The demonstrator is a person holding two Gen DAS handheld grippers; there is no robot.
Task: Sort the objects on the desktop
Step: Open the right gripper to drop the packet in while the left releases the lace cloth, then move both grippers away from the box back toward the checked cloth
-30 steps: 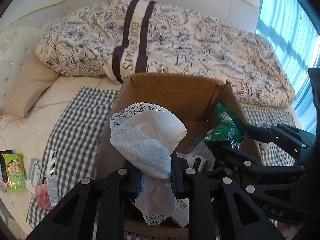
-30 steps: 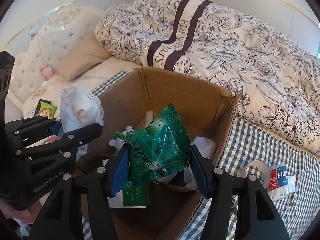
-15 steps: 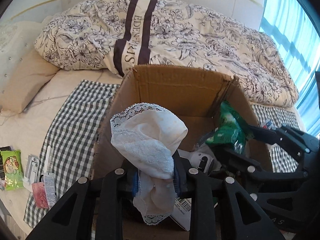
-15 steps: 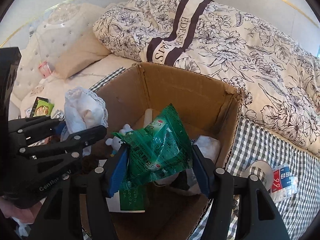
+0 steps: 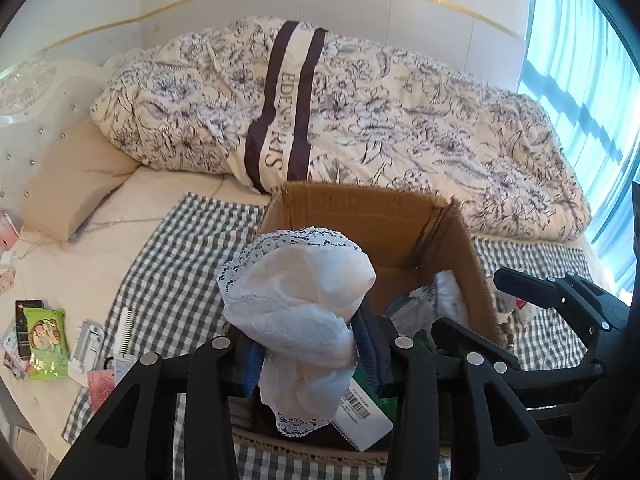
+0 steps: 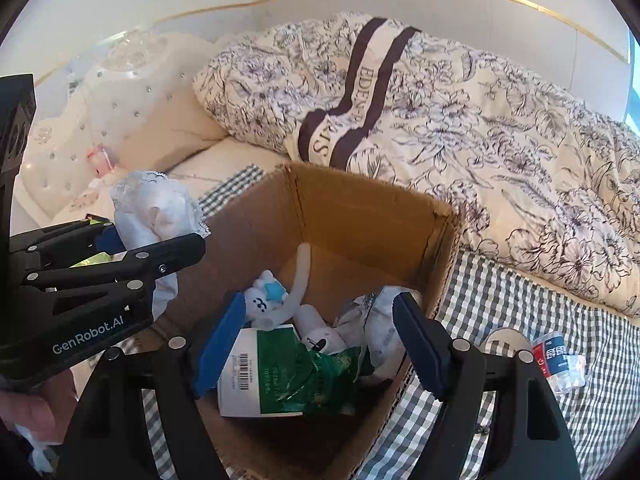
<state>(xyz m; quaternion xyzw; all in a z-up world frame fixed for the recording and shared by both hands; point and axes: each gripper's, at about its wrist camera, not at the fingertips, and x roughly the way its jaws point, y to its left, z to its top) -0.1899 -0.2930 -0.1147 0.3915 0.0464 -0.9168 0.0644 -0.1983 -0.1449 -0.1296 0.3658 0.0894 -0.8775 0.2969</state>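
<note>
My left gripper (image 5: 310, 360) is shut on a white lace-edged cloth (image 5: 296, 300), held up over the near left side of an open cardboard box (image 5: 360, 216). In the right wrist view that cloth (image 6: 156, 208) bulges out of the left gripper (image 6: 148, 236), beside the box's left wall. My right gripper (image 6: 320, 340) is open above the box (image 6: 360, 224), nothing between its blue pads (image 6: 222, 340). A crumpled green bag (image 6: 332, 376) lies inside on a white and green package (image 6: 248, 372). A white plush toy (image 6: 266, 300) and white wrappers lie in there too.
The box stands on a checked cloth (image 5: 176, 280) on a bed, under a flowered quilt (image 5: 360, 112) and a beige pillow (image 5: 68, 184). A green snack pack (image 5: 44, 336) and a comb (image 5: 126, 330) lie left. A tape roll (image 6: 504, 340) and a red-blue pack (image 6: 554, 356) lie right.
My right gripper has opened and the green bag has dropped from it into the box. Both grippers have drawn back and up a little. The left still holds the cloth.
</note>
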